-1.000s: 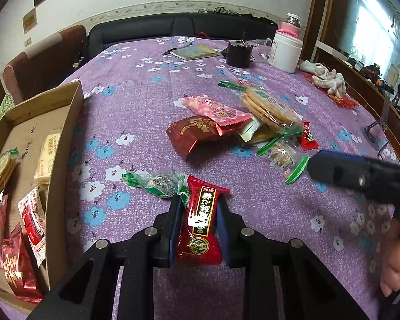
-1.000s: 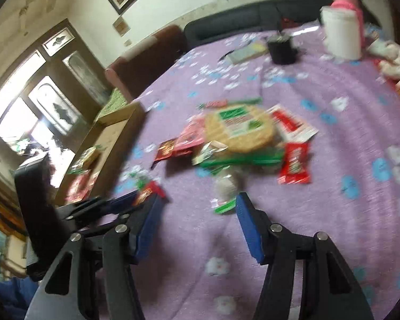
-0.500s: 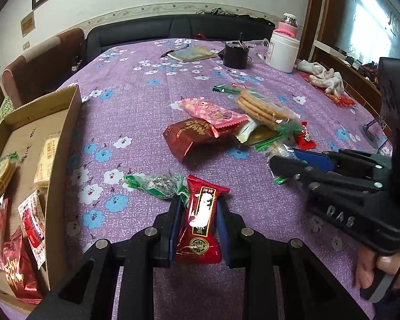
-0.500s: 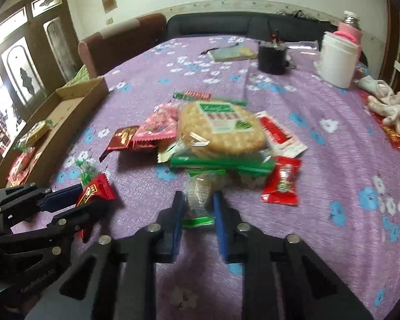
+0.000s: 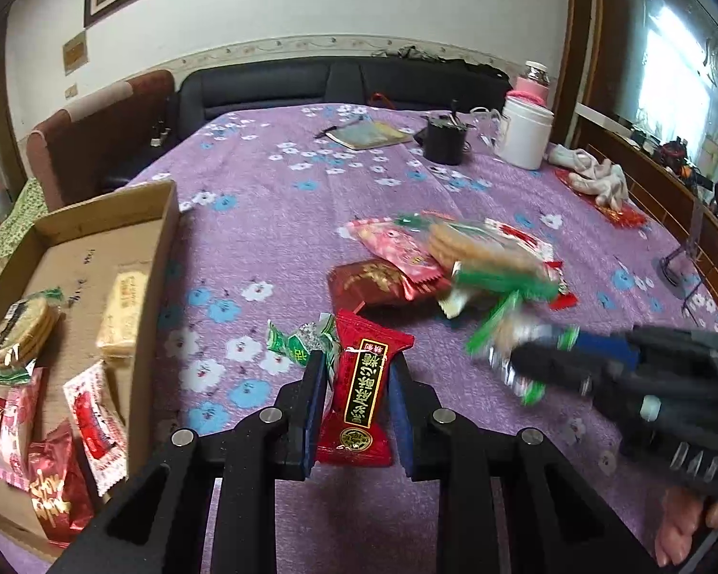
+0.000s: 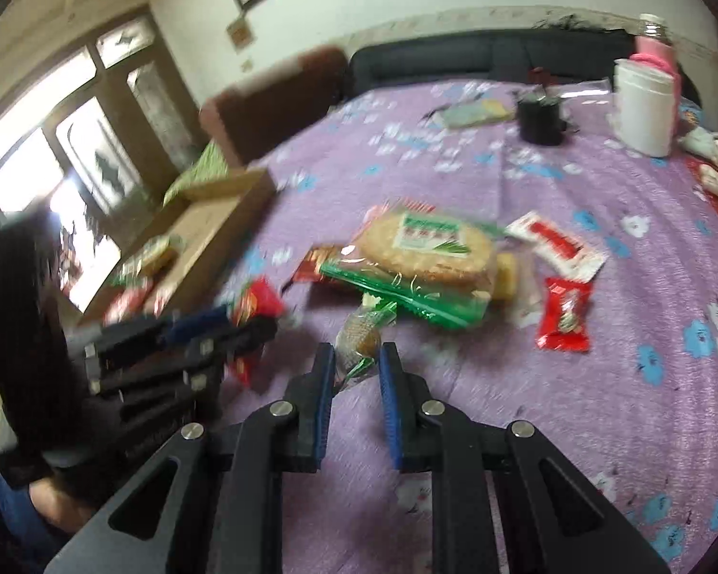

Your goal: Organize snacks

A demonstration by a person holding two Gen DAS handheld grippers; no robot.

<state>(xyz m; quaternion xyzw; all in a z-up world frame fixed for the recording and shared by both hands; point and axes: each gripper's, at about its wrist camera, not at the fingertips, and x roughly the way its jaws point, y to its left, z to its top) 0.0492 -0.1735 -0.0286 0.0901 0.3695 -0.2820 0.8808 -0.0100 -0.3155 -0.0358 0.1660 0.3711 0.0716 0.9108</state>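
Snacks go one per gripper so we can carry both to the cardboard box (image 5: 158, 258): our left gripper (image 5: 356, 399) pinches a red packet (image 5: 361, 394) just right of the box, our right gripper (image 6: 356, 373) pinches a green-ended clear-wrapped snack (image 6: 359, 335) farther right, beside the pile (image 6: 426, 258) on the surface (image 5: 287, 201).

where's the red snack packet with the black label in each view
Left wrist view: the red snack packet stands bottom centre, clamped between the left gripper fingers.
Right wrist view: the same packet shows at middle left, blurred, sticking out of the left gripper seen from the side.
Shared landmark: the white canister at the far right of the purple tablecloth.
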